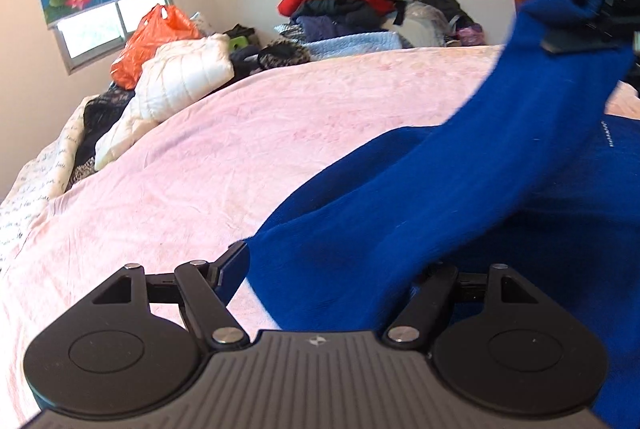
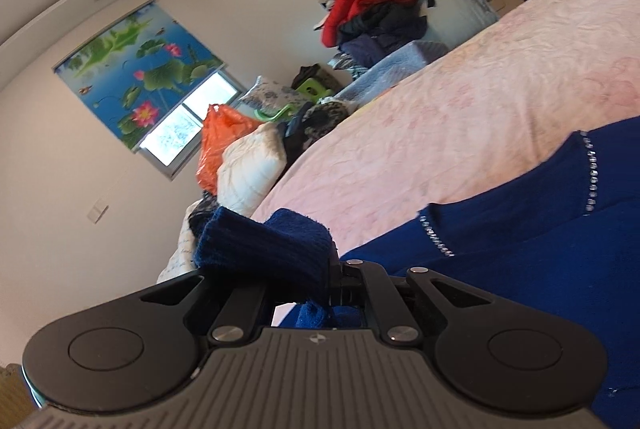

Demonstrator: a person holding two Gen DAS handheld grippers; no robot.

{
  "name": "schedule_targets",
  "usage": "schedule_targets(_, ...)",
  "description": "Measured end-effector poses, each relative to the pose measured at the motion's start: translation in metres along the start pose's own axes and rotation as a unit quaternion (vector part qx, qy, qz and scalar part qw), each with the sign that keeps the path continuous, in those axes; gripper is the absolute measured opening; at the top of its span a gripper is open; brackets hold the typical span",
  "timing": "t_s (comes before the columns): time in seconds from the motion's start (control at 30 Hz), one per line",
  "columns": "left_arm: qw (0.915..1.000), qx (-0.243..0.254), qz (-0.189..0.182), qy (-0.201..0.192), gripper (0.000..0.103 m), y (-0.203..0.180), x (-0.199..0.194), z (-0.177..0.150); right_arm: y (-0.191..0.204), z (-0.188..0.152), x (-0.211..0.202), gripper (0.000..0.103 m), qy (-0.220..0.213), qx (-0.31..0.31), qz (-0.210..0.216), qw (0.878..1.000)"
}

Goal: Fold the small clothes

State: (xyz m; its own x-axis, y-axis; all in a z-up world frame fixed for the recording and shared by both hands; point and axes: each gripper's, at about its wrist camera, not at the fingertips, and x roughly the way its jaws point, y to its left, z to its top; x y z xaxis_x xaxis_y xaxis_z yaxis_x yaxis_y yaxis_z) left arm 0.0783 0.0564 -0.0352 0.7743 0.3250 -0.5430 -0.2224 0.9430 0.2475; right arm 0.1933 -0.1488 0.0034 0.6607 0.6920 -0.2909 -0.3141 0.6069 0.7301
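Right fingers (image 2: 336, 293): clamped together on the ribbed cuff (image 2: 264, 249) of the deep blue fuzzy knit sweater (image 1: 400, 229); cuff bunched over the fingertips, bite looks shallow.
Left fingers (image 1: 332, 269): standing apart, pressing on nothing; sweater's side edge lying loosely between and over them.
Sleeve (image 1: 500, 117): lifted off the bed, stretched from the shoulder near the left fingers up to the right gripper (image 1: 592, 29).
Sweater body: spread flat on the pink crinkled bed cover (image 1: 200, 169), rhinestone-trimmed seam (image 2: 592, 173) facing up.
Risk, slip: probably the cuff sliding out of the right fingers if the sleeve is swung across fast, since only the rolled end is held.
Risk, drag: likely the whole body shifting and wrinkling, with the left fingers not pinning the shoulder.
Risk, snag: possibly the left fingers catching the loose knit on closing or withdrawing.
Risk, crooked fold: sleeve twisted along its length, likely to land skewed.
Surroundings: heaped clothes pile (image 1: 352, 1) well apart, no obstacle.
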Motion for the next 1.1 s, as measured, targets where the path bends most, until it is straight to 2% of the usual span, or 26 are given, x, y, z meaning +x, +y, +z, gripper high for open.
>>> schedule_targets(0.17,1.0000,0.006,-0.002,0.006,0.073,-0.001,0.005,0.001,-0.015,-0.004,-0.003,0.008,-0.012,0.000,-0.024,1.000)
schedule_targets(1.1,0.9988,-0.008,-0.016,0.045,0.073,-0.004,0.022,0.011,-0.083,-0.010,-0.035,0.010,-0.047,0.050,-0.085,0.994)
